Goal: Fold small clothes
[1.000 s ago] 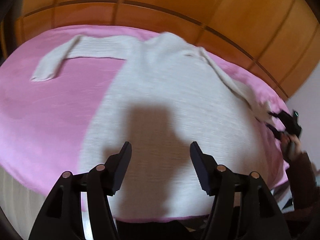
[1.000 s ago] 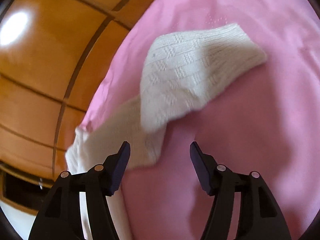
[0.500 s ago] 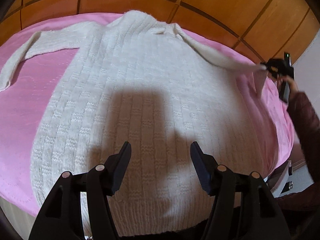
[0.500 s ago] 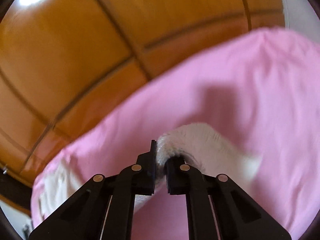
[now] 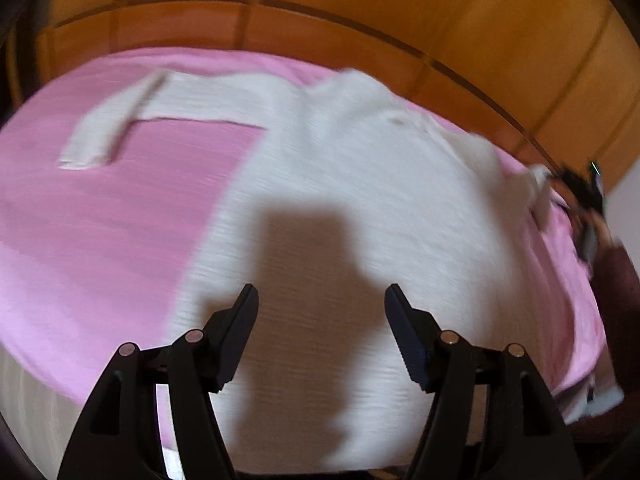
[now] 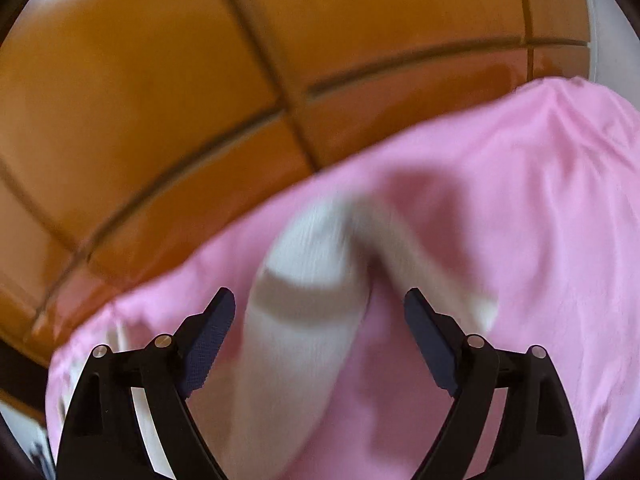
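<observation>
A white knit sweater [image 5: 360, 208] lies spread on a pink bedspread [image 5: 100, 232], its left sleeve [image 5: 108, 132] bent back at the far left. The left gripper [image 5: 320, 312] hangs over the sweater's body, jaws wide and empty. At right, the right gripper [image 6: 318, 312] stands open, the other sleeve [image 6: 304, 300] lying loose between its fingers, a wooden headboard [image 6: 160, 80] behind.

sweater [image 5: 360, 208] knit blurred; sleeve [image 6: 312, 280] cuff smeared, contact unclear.
</observation>
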### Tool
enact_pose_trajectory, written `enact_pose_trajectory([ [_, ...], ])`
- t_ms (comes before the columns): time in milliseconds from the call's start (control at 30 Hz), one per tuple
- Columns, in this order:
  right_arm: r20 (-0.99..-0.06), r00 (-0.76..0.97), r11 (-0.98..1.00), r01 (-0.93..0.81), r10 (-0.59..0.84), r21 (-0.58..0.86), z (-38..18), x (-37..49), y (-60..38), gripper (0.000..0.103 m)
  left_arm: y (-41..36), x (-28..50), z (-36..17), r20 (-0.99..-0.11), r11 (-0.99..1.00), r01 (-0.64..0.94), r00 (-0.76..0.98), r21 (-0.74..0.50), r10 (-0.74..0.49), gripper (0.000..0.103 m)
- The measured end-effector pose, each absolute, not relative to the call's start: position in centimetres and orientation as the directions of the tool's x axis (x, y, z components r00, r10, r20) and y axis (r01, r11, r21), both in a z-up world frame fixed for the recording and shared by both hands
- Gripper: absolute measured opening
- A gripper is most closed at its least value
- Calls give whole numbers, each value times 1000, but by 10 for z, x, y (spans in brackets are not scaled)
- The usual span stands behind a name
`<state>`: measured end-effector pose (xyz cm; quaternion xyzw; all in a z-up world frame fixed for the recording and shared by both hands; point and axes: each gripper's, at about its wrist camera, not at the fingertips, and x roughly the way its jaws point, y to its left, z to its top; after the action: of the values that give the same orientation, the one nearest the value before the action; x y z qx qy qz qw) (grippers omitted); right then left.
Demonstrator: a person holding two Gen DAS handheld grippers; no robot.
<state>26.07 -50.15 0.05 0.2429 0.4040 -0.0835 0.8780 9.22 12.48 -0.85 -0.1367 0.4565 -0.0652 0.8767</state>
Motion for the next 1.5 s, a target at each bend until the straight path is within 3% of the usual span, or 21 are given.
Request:
enact_pose_trajectory([
  [133,-772,567,871,182,286,457,-36,196,-448,84,164,86,-13,-790,953,-130,595,-274,-146,74],
  [267,-788,427,838,113,444,534,-77,132,-392,66,182,81,-31,-820,956,-179,564,-233,-94,74],
  [367,-758,437,823,65,484,564,-77,94,-362,61,182,77,-44,-838,958,-176,536,-228,-102,73],
  [400,-739,426,797,63,522,600,-78,86,-356,50,182,76,-51,-847,955,-180,520,-235,-111,73],
  [500,-755,368,811,3,543,585,-83,69,-324,38,177,72,-62,-854,957,-159,503,-241,-132,59],
  [533,-765,342,818,-19,546,575,-86,67,-315,34,173,71,-62,-856,961,-148,501,-232,-130,48],
  [567,-776,331,827,-29,538,561,-87,64,-311,26,169,70,-62,-856,963,-127,495,-237,-145,30],
  [600,-795,330,849,-42,509,526,-85,64,-306,9,167,68,-62,-856,964,-111,492,-243,-159,21],
  [633,-804,332,860,-50,493,507,-82,63,-305,6,163,65,-60,-856,967,-99,492,-234,-157,12],
  [767,-810,416,903,-73,414,424,-50,58,-326,5,150,59,-50,-842,954,-52,486,-295,-233,8],
  [900,-815,473,938,-85,336,337,-15,52,-354,4,130,45,-48,-842,937,-1,439,-348,-313,7],
  [1033,-899,389,978,-32,204,208,-48,47,-364,4,112,31,-58,-858,936,21,393,-352,-332,8],
  [1100,-900,373,969,14,223,246,-63,48,-369,5,113,28,-55,-851,939,10,418,-345,-317,16],
  [1133,-891,383,962,21,242,271,-64,49,-369,5,119,28,-49,-835,933,-3,447,-360,-321,27],
  [1167,-885,398,961,30,242,276,-61,51,-370,10,129,29,-43,-819,928,-22,478,-373,-318,47],
  [1200,-879,415,960,41,236,277,-58,51,-372,30,143,30,-33,-801,927,-60,526,-370,-285,54],
  [1233,-874,437,963,58,213,264,-53,53,-374,44,153,32,-28,-793,931,-89,555,-355,-249,59],
  [1267,-867,466,968,75,178,239,-47,54,-375,68,167,34,-23,-789,935,-132,582,-329,-196,60],
  [1367,-826,549,974,89,126,207,-22,54,-373,71,208,47,-10,-785,936,-274,619,-223,-6,65],
  [1500,-793,573,968,-5,209,251,-13,66,-330,76,236,82,-5,-768,946,-306,630,-106,118,73],
])
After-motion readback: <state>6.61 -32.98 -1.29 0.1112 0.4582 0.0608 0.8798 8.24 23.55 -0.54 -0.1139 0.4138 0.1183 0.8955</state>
